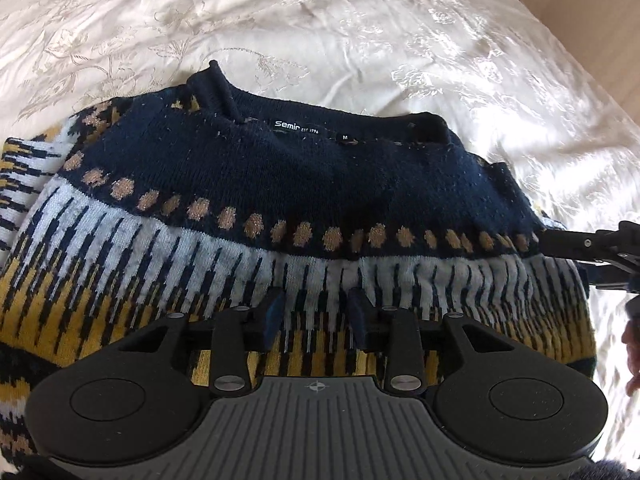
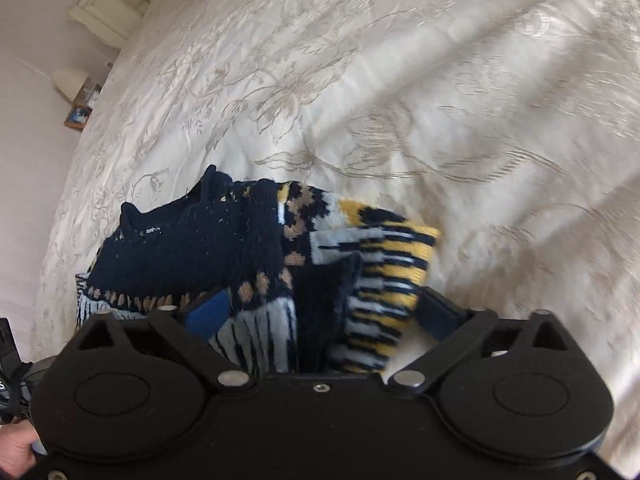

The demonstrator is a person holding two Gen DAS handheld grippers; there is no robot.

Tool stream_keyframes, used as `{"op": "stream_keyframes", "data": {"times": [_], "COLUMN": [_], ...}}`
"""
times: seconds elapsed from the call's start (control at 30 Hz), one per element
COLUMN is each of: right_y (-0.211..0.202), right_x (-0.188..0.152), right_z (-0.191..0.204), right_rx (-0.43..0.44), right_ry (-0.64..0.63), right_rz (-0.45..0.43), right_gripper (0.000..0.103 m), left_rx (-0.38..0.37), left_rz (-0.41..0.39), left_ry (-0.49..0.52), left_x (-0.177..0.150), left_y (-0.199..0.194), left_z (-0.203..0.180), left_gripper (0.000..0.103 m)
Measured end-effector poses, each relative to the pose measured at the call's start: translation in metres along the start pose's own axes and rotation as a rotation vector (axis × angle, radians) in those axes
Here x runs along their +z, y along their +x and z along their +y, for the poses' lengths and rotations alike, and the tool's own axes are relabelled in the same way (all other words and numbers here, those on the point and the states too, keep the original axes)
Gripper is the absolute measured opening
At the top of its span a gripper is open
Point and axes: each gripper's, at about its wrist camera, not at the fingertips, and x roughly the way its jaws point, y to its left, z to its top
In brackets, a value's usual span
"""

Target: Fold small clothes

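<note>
A knitted sweater (image 1: 304, 184), navy at the neck with tan dots, white stripes and yellow below, lies on a white bedspread (image 1: 320, 20). Its label reads Semir, size M. My left gripper (image 1: 316, 316) rests low over the sweater's striped middle, its blue-padded jaws a hand's width apart with fabric lying between them. My right gripper (image 2: 320, 320) has its jaws wide apart, and a bunched fold of the sweater (image 2: 360, 264), sleeve and body, fills the gap. In the left wrist view the right gripper (image 1: 592, 248) shows at the sweater's right edge.
The embroidered bedspread (image 2: 400, 100) spreads all around the sweater. A white headboard (image 2: 104, 4) and a bedside lamp (image 2: 72, 82) stand at the far left in the right wrist view. A wooden wall strip (image 1: 592, 32) runs along the bed's right side.
</note>
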Motion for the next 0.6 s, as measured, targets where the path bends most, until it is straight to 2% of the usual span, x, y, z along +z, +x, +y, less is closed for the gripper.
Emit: {"op": "stream_keyframes", "data": {"times": [0.1, 0.13, 0.17, 0.2, 0.23, 0.27, 0.33, 0.6], "right_y": [0.007, 0.007, 0.006, 0.005, 0.005, 0.003, -0.003, -0.027], "right_x": [0.005, 0.006, 0.008, 0.010, 0.012, 0.014, 0.018, 0.027], "right_z": [0.006, 0.007, 0.008, 0.007, 0.007, 0.005, 0.006, 0.025], "right_rx": [-0.015, -0.009, 0.003, 0.014, 0.021, 0.039, 0.058, 0.101], "right_ry": [-0.033, -0.035, -0.034, -0.032, -0.029, -0.015, -0.011, -0.041], "right_rz": [0.040, 0.042, 0.039, 0.040, 0.050, 0.060, 0.051, 0.018], "right_gripper": [0.103, 0.098, 0.078, 0.065, 0.046, 0.042, 0.035, 0.033], "left_rx": [0.016, 0.022, 0.028, 0.034, 0.039, 0.044, 0.052, 0.068], "left_rz": [0.011, 0.014, 0.017, 0.019, 0.021, 0.023, 0.024, 0.027], "left_ry": [0.009, 0.012, 0.015, 0.018, 0.020, 0.021, 0.020, 0.007], "left_x": [0.003, 0.003, 0.003, 0.003, 0.004, 0.003, 0.002, 0.002], "left_y": [0.003, 0.003, 0.004, 0.004, 0.005, 0.005, 0.005, 0.005], "left_z": [-0.003, -0.003, -0.004, -0.004, -0.005, -0.005, -0.006, -0.007], "left_gripper": [0.036, 0.036, 0.036, 0.036, 0.037, 0.037, 0.037, 0.037]}}
